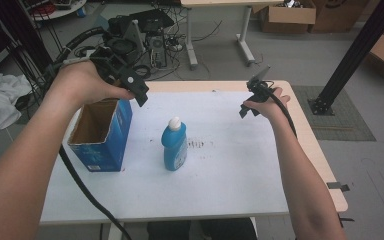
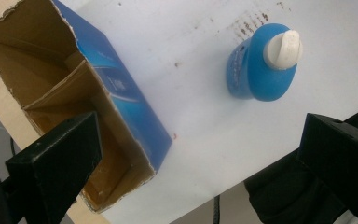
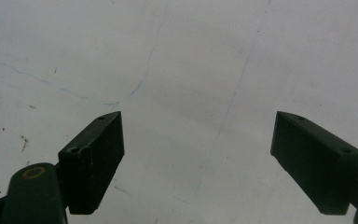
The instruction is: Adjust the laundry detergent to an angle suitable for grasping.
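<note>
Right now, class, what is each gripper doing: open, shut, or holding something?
Left gripper: open, holding nothing, above the box.
Right gripper: open, holding nothing.

A blue bottle (image 1: 175,145) with a white cap stands upright on the white table (image 1: 230,190). Left of the bottle sits an open blue carton (image 1: 101,132); the left gripper (image 1: 130,82) hovers above that carton. Right of the bottle, well apart, the right gripper (image 1: 252,97) hangs above the table.
</note>
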`<state>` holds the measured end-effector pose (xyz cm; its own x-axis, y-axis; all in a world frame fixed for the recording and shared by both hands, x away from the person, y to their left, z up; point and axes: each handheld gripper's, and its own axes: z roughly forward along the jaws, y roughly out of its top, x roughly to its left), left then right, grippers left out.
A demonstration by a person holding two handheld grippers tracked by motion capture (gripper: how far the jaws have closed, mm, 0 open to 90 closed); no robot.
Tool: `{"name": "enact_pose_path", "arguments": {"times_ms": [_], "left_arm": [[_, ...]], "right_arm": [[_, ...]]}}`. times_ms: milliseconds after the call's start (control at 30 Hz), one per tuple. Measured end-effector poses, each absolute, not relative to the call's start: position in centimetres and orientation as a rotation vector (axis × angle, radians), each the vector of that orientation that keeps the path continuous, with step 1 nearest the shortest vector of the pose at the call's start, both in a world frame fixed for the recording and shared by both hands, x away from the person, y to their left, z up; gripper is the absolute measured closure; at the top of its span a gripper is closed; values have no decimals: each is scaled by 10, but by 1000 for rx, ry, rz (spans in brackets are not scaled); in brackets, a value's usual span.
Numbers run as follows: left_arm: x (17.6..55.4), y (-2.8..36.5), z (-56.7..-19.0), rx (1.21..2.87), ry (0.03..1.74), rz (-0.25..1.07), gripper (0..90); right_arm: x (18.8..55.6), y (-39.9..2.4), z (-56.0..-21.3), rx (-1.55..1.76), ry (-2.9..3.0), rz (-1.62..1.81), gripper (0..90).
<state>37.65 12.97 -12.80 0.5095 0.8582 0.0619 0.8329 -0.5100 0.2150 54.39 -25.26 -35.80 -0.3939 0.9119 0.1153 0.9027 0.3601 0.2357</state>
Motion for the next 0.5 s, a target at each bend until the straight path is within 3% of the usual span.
{"name": "enact_pose_path", "arguments": {"times_ms": [500], "left_arm": [[375, 126, -126, 2598, 1471, 246, 6]], "right_arm": [[545, -255, -358, 1725, 2551, 416, 170]]}}
